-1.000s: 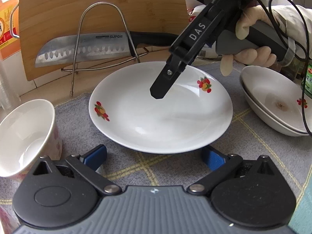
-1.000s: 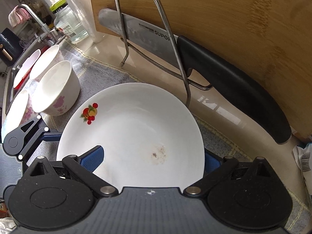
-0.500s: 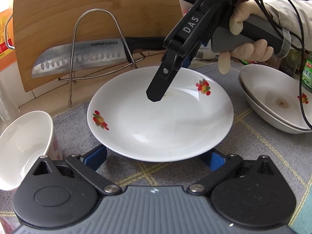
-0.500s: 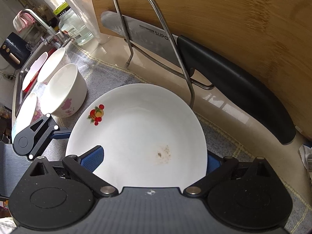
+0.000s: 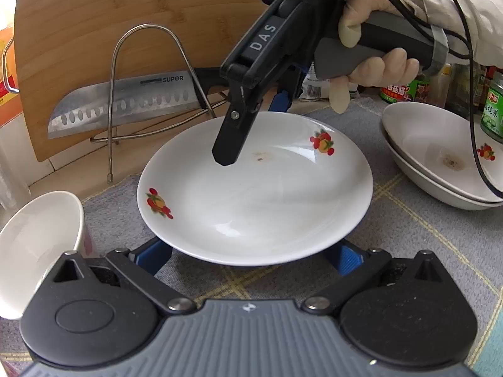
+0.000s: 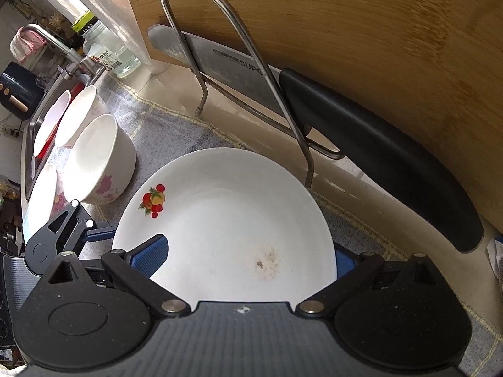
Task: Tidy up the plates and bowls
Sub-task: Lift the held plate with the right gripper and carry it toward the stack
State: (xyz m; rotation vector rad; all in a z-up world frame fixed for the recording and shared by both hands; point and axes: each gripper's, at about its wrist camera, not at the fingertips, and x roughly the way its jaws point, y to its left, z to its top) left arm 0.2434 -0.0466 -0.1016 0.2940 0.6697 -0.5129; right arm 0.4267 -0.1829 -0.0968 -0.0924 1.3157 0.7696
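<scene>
Gloved fingers of your right hand [image 5: 374,62] wrap the grey handle, wrist tilted so the right gripper [image 6: 248,257] angles down from the upper right over the far rim of the white plate [image 5: 257,194]; its jaws stand spread, one blue pad above the plate's inside surface, the other past the opposite edge, and whether either pad touches the china cannot be told; a black cable loops off the handle past your pale sleeve [image 5: 456,12].

Your left gripper [image 5: 251,251] comes in low from the near side, jaws spread wide with both blue pads tucked under the plate's near rim; the plate, marked with two fruit motifs and a brownish smear, sits over a grey checked cloth [image 5: 424,235] between the two tools.

A white bowl [image 5: 34,245] with a pink flower print stands just beside the plate on the left; more bowls line up behind it toward the sink [image 6: 37,132] in the right wrist view; two stacked plates [image 5: 440,160] rest near the right, with jars behind them.

Close behind the plate stands a wire rack [image 5: 144,94] holding a knife [image 5: 122,103], its black handle [image 6: 377,157] stretching along a bamboo cutting board [image 5: 125,25] leaned upright at the back.
</scene>
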